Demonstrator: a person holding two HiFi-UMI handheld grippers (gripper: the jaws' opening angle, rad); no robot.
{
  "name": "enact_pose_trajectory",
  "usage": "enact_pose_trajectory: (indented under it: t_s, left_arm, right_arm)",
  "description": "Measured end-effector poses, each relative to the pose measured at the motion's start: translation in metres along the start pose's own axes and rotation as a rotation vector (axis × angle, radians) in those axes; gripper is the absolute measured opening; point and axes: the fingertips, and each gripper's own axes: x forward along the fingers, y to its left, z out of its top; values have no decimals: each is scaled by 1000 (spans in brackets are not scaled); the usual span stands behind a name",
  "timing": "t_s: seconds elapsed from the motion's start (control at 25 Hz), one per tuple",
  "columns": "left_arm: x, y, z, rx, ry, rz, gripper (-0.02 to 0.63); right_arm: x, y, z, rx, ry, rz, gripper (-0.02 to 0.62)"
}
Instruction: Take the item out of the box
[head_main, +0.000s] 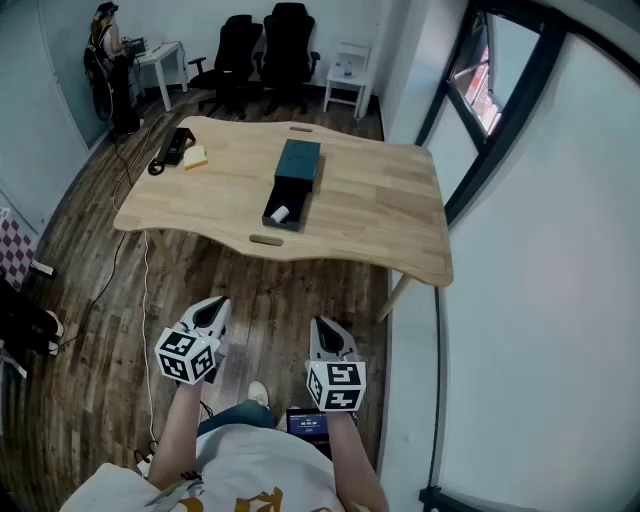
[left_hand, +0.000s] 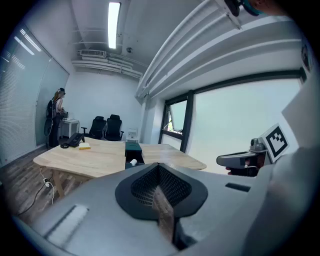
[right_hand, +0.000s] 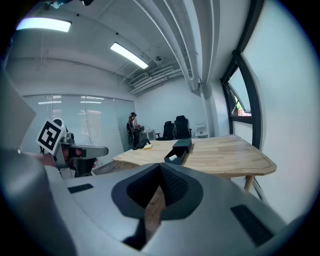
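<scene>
A dark green box (head_main: 298, 160) lies in the middle of the wooden table (head_main: 380, 210). Its drawer (head_main: 288, 203) is slid out toward me, and a small white roll-like item (head_main: 279, 213) lies in it. Both grippers hang low in front of my body, well short of the table. The left gripper (head_main: 213, 312) is shut and holds nothing; the right gripper (head_main: 328, 325) is shut and holds nothing too. The box (left_hand: 133, 148) shows far ahead of the left gripper (left_hand: 159, 167). In the right gripper view the box (right_hand: 181, 143) is equally distant from the right gripper (right_hand: 160, 167).
A black device (head_main: 175, 147) and a yellow pad (head_main: 195, 156) lie at the table's far left corner. Black office chairs (head_main: 260, 50) and a white side table (head_main: 350, 80) stand behind. A person (head_main: 105, 40) stands at a desk at back left. Window wall on the right.
</scene>
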Motion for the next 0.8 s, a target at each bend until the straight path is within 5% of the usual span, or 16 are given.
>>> enact_pose_trajectory:
  t_s: [0.8]
  left_arm:
    - [18, -8, 2, 5, 11, -11, 2]
  right_arm:
    - [3, -20, -7, 43, 15, 15, 6]
